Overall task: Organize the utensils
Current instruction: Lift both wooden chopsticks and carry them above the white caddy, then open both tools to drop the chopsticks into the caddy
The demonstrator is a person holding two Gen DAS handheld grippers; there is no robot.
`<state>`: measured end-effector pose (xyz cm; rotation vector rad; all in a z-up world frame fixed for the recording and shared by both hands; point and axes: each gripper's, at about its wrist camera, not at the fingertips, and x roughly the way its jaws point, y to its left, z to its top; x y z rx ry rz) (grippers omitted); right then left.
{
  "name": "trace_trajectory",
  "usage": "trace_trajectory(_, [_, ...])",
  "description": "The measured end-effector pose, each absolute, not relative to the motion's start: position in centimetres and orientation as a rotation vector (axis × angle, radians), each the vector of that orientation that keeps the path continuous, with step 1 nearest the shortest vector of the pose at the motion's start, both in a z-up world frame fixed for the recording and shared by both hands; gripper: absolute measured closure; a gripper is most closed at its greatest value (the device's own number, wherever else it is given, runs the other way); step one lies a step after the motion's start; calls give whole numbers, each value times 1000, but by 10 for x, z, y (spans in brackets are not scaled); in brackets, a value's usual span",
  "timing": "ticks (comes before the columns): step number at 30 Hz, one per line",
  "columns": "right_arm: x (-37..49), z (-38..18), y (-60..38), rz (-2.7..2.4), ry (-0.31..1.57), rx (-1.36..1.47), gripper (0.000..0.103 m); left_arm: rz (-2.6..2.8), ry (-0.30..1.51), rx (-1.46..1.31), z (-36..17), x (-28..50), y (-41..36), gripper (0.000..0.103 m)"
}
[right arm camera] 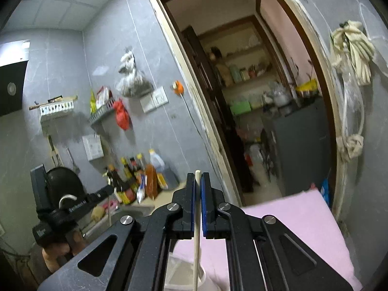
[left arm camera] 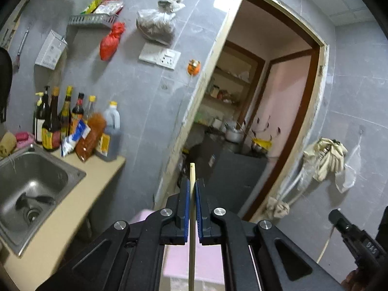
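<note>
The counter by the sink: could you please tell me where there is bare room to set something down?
The counter is bare between the sink and its front edge. The back by the wall is crowded with bottles and packets.

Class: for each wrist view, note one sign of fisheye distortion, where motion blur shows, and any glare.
Left wrist view: the door frame bows into a curve; the bottles smear with blur, while the left gripper and its chopstick stay sharp; glare patch on the wall tile.
Right wrist view: door frame curves too; shelf clutter is soft; right gripper crisp.
</note>
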<state>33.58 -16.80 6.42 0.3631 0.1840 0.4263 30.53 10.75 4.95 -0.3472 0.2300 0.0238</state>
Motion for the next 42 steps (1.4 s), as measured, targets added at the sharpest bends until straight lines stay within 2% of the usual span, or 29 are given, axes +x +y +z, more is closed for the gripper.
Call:
trace_trajectory(6, [345, 60, -132, 419, 111, 346, 99, 82, 176, -315, 35, 323, 117, 98])
trace_trajectory(26, [403, -21, -83, 364, 213, 361, 99, 213, 115, -275, -4, 328, 113, 98])
trace_trajectory(42, [392, -30, -88, 384, 216, 348, 99, 131, 116, -201, -12, 312, 102, 98])
